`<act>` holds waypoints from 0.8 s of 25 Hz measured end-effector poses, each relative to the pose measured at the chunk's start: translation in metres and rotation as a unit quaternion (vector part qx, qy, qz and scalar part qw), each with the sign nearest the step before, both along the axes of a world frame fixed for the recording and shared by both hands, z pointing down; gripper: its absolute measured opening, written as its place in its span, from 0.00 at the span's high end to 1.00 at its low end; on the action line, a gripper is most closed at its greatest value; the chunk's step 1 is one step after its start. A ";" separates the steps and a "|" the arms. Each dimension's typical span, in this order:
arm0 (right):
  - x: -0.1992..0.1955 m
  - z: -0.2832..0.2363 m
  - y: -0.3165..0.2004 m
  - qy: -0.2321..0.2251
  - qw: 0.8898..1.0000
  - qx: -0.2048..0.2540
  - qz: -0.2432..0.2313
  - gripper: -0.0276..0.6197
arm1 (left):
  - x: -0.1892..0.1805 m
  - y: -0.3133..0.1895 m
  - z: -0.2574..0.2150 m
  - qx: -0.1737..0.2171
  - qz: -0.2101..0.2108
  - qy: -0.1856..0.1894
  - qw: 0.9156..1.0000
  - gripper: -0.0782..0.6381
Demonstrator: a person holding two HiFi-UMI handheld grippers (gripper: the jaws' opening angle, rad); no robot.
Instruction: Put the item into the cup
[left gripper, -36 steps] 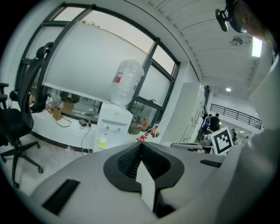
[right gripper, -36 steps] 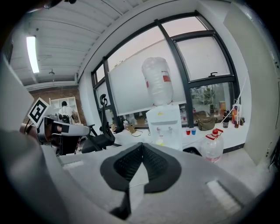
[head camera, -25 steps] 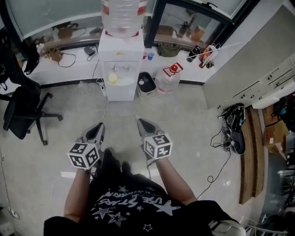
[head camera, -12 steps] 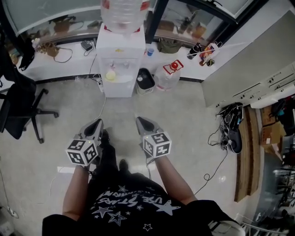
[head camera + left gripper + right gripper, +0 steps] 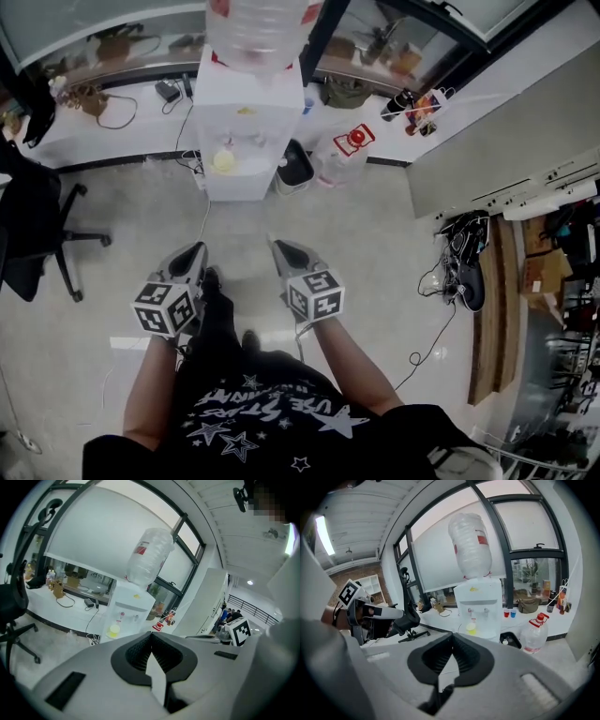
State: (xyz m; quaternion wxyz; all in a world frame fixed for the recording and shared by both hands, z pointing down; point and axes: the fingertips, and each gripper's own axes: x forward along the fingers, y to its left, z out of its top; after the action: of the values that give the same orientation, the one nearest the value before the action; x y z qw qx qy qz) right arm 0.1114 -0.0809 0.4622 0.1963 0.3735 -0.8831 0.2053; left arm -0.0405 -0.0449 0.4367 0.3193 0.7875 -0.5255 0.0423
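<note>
A white water dispenser (image 5: 239, 122) with a big clear bottle on top stands ahead of me across the floor. A yellow cup (image 5: 222, 161) sits in its dispensing bay, also seen as the yellow cup (image 5: 113, 631) and the yellow cup (image 5: 471, 628) in the two gripper views. My left gripper (image 5: 194, 251) and right gripper (image 5: 275, 246) are held side by side at waist height, pointing at the dispenser and well short of it. Left gripper (image 5: 151, 637) has its jaws closed together with nothing between them, and so does right gripper (image 5: 452, 638). No loose item shows.
A black office chair (image 5: 37, 234) stands at the left. A black bin (image 5: 295, 169) and a water jug with a red cap (image 5: 342, 155) sit right of the dispenser. Small red and blue cups (image 5: 509, 614) stand on the window ledge. Cables (image 5: 464, 272) lie at the right.
I have drifted slightly nearer the dispenser, and both grippers have shifted a little left. Their jaws stay shut.
</note>
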 end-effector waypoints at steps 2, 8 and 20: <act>-0.011 0.005 -0.021 0.000 1.000 -0.006 0.007 0.96 | -0.012 -0.019 0.004 -0.004 0.004 -0.003 1.000 0.88; -0.041 0.012 -0.086 -0.004 0.999 -0.024 0.042 0.96 | -0.053 -0.074 0.002 -0.006 0.005 0.002 1.000 0.88; -0.098 0.035 -0.156 0.031 0.997 -0.050 0.045 0.96 | -0.118 -0.154 0.045 -0.046 0.019 0.004 0.999 0.88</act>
State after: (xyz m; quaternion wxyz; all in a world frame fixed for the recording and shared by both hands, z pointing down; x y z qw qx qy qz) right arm 0.0136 -0.2364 0.4975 0.2330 0.4086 -0.8476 0.2456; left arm -0.1587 -0.1986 0.4817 0.3561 0.7818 -0.5072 0.0694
